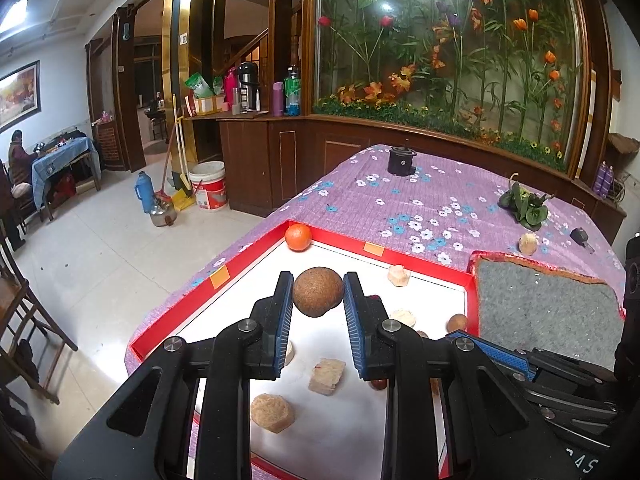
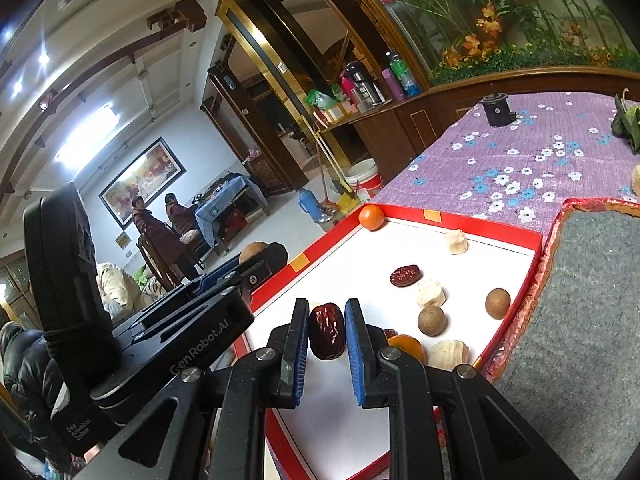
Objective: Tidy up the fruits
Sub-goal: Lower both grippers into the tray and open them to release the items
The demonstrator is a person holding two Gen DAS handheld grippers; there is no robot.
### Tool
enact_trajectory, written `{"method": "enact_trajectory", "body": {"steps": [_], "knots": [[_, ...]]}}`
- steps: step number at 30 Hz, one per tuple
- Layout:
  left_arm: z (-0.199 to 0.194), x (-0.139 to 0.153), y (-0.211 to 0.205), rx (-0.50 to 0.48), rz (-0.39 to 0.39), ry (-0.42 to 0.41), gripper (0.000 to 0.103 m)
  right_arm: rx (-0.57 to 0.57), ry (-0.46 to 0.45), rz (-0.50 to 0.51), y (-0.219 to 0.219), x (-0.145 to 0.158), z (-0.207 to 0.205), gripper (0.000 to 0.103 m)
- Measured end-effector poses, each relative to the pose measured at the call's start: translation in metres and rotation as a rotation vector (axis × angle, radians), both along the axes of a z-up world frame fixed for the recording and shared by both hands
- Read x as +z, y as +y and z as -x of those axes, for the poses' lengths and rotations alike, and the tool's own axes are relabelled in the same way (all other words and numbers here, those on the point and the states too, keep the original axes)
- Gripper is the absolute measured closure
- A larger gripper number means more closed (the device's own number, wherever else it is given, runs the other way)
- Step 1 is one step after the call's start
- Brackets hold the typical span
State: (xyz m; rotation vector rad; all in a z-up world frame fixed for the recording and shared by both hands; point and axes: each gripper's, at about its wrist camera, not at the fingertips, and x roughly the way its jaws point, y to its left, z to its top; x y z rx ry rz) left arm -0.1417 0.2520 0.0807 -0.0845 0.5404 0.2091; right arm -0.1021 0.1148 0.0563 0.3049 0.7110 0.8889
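Note:
My left gripper [image 1: 318,296] is shut on a brown round fruit [image 1: 318,291] and holds it above the red-rimmed white tray [image 1: 224,276]. My right gripper [image 2: 326,334] is shut on a dark red date [image 2: 327,336] over the tray [image 2: 400,216]. In the tray lie an orange [image 1: 298,237] at the far corner, several pale fruit chunks [image 1: 272,413], another date [image 2: 405,275], two brown round fruits [image 2: 431,320] and a second orange [image 2: 408,346]. The left gripper also shows at the left of the right wrist view [image 2: 260,258].
A grey felt mat with a red edge [image 1: 544,308] lies right of the tray. On the purple flowered cloth [image 1: 420,200] are a black cylinder [image 1: 401,161], a leafy green bunch [image 1: 524,204], a pale chunk [image 1: 528,243] and a small black item [image 1: 581,237]. The table edge drops to the floor at left.

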Motion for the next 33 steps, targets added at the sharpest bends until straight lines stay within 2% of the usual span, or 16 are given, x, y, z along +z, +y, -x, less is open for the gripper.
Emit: {"method": "enact_trajectory", "body": {"steps": [21,30,32,33], "knots": [[-0.007,-0.010,0.009,0.010,-0.002,0.021,0.079,-0.018,0.040,0.011,0.007,-0.016,-0.018,0.086],[-0.016,-0.024,0.011,0.012,-0.017,0.060,0.079,-0.016,0.076,0.026,0.016,-0.033,-0.032,0.086],[-0.016,-0.024,0.011,0.022,-0.033,0.060,0.073,-0.009,0.101,0.020,0.016,-0.037,-0.037,0.086],[-0.016,-0.024,0.011,0.027,-0.038,0.060,0.063,-0.004,0.109,0.008,0.015,-0.037,-0.039,0.086]]}}
